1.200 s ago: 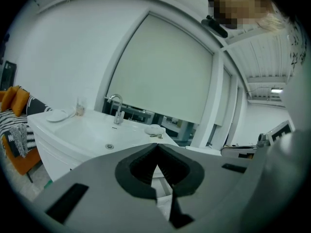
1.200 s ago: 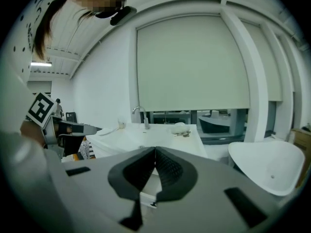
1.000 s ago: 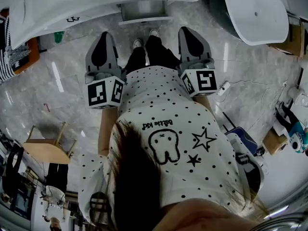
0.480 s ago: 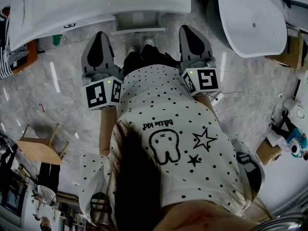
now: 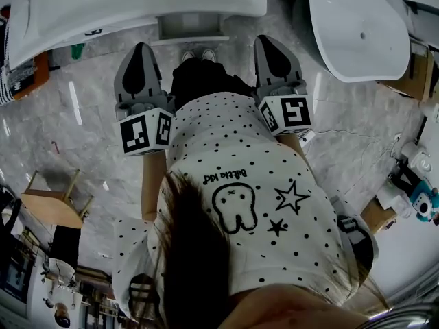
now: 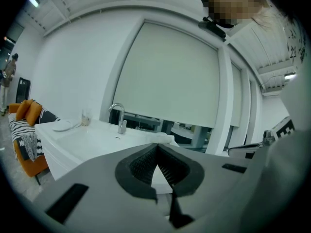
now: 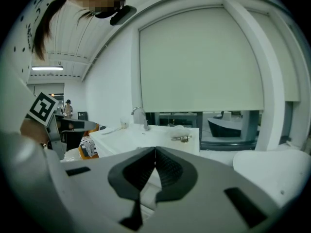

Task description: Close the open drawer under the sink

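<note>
Head view: the drawer (image 5: 190, 27) is seen open under the sink (image 5: 137, 2). The left gripper (image 5: 140, 52) and right gripper (image 5: 269, 44) are held near the sink, jaws pressed together, empty.

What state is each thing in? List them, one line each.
drawer: open, sticking out below the counter
left gripper: shut, nothing between the jaws
right gripper: shut, nothing between the jaws
blind: lowered, a strip of window bare below it
faucet: no water seen running
</note>
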Demonstrator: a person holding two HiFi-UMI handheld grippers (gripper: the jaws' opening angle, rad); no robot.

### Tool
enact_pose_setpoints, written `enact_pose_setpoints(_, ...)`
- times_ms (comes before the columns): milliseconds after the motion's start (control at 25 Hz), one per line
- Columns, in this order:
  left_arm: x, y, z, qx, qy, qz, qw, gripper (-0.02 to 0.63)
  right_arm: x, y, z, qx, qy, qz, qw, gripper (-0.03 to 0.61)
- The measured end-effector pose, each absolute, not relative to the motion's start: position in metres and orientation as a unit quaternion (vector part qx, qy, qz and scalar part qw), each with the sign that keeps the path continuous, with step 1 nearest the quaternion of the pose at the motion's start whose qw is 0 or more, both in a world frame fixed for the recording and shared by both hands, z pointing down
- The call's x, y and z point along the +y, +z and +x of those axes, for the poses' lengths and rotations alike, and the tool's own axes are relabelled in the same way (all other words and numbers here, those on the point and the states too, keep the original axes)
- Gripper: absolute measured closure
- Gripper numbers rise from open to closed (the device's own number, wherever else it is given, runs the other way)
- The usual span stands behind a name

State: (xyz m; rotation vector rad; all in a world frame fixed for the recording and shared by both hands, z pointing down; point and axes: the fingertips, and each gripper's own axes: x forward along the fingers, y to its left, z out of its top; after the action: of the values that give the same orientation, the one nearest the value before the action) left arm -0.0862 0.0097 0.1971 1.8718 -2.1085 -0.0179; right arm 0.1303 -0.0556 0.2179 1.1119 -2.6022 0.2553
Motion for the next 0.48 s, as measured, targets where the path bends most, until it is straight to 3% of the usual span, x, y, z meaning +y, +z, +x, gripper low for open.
enact_pose_setpoints(480,0.005,0.194,-0.097,-0.72,0.009,0.673,0.169,0.607,-0.055,0.209,0.12,-0.895,0.096,0.407,0.154,0.566)
